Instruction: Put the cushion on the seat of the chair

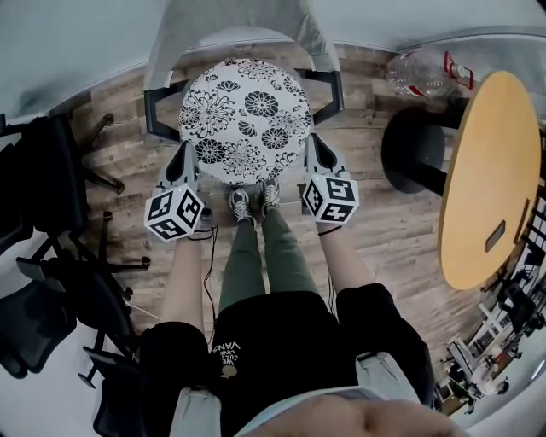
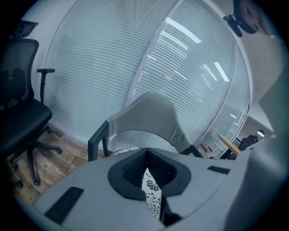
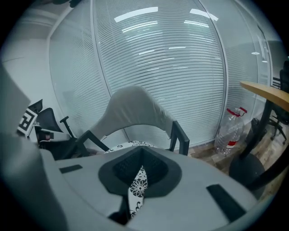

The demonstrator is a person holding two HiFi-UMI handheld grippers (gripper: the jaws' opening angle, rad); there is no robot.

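Round black-and-white floral fabric cushion (image 1: 246,119) hangs over the grey-backed chair (image 1: 235,19). Left gripper (image 1: 188,152) and right gripper (image 1: 313,143) are each clamped on a thin fold of its edge. Risk: fabric slips from one pinch and the cushion tips, or its rim catches a dark armrest (image 1: 155,109) and lands skewed.

Wood-plank floor (image 1: 401,230). Standing on it: grey chair (image 1: 239,26) at top centre; black office chairs (image 1: 43,196) along the left edge; clear bottle (image 1: 418,72) upper right, just beside a round black base (image 1: 414,149); person's shoes (image 1: 253,203) at centre, below the chair.
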